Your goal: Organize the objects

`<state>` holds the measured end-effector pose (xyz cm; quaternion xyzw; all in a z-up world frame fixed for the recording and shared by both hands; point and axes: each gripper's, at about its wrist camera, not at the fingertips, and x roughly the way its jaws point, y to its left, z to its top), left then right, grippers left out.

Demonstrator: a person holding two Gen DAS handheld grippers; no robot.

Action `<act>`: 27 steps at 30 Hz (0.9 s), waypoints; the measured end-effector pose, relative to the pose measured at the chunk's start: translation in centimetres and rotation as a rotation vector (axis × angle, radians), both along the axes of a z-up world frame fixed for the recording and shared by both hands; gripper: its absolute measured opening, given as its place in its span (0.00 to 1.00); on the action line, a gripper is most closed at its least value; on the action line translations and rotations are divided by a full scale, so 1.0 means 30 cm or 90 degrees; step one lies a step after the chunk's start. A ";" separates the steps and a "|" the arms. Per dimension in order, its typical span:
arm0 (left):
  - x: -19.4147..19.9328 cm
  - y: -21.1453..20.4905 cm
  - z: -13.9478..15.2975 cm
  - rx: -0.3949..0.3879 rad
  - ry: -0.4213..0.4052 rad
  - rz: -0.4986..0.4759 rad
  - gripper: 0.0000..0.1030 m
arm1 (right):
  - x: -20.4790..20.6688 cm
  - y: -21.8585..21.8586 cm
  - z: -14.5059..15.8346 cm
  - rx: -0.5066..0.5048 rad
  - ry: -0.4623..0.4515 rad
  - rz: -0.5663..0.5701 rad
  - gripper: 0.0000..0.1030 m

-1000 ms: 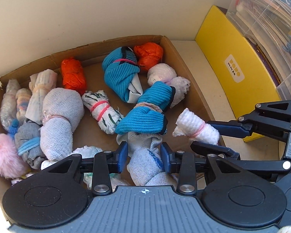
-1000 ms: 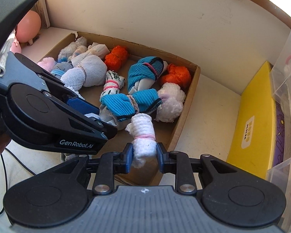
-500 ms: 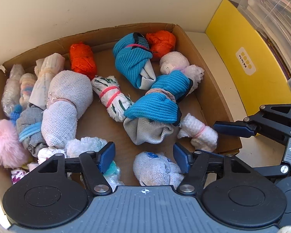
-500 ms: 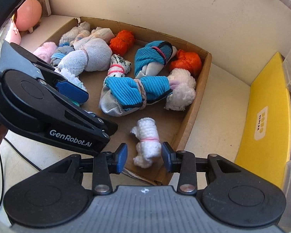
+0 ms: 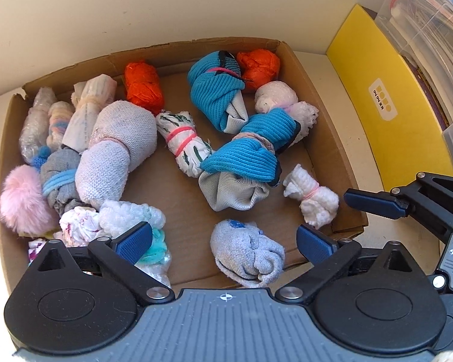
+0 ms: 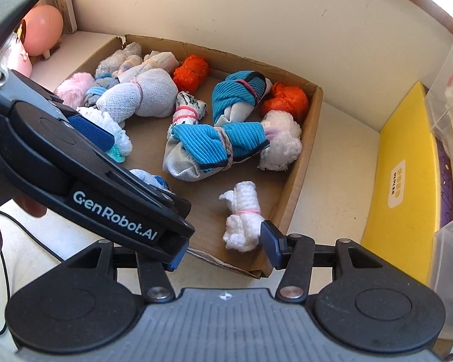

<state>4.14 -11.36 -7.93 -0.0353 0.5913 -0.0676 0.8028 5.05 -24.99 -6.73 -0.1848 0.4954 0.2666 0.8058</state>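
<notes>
Both my jaws opening, nothing gripped: left gripper point(image 5: 223, 242) over grey sock roll point(image 5: 247, 255), right gripper point(image 6: 223, 249) around white sock roll point(image 6: 242, 215), both lying in cardboard box point(image 5: 332, 138). Risk: withdrawing could snag the white roll near the rim and drag it out.

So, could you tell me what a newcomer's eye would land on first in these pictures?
Probably the cardboard tray crowded with rolled sock bundles, above all the bright blue ones in the middle and two orange ones along the far wall. Next, the yellow board leaning at the right, then the left gripper, jaws opening over a grey sock roll.
</notes>
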 end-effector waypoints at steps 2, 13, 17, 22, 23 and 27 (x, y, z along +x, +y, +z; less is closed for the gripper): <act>-0.032 0.018 0.035 0.000 -0.005 0.009 0.99 | -0.019 -0.009 0.034 0.008 -0.007 -0.011 0.65; -0.174 0.152 0.242 0.039 -0.111 0.054 0.99 | -0.119 0.013 0.195 0.050 -0.051 -0.067 0.66; -0.168 0.171 0.347 0.066 -0.176 0.045 0.99 | -0.163 0.044 0.241 0.063 -0.068 -0.083 0.66; -0.158 0.197 0.450 0.093 -0.235 0.045 0.99 | -0.200 0.082 0.295 0.069 -0.097 -0.091 0.66; -0.160 0.193 0.467 0.101 -0.245 0.041 0.99 | -0.208 0.090 0.307 0.071 -0.104 -0.094 0.66; -0.156 0.208 0.491 0.108 -0.256 0.043 0.99 | -0.224 0.119 0.324 0.072 -0.119 -0.100 0.68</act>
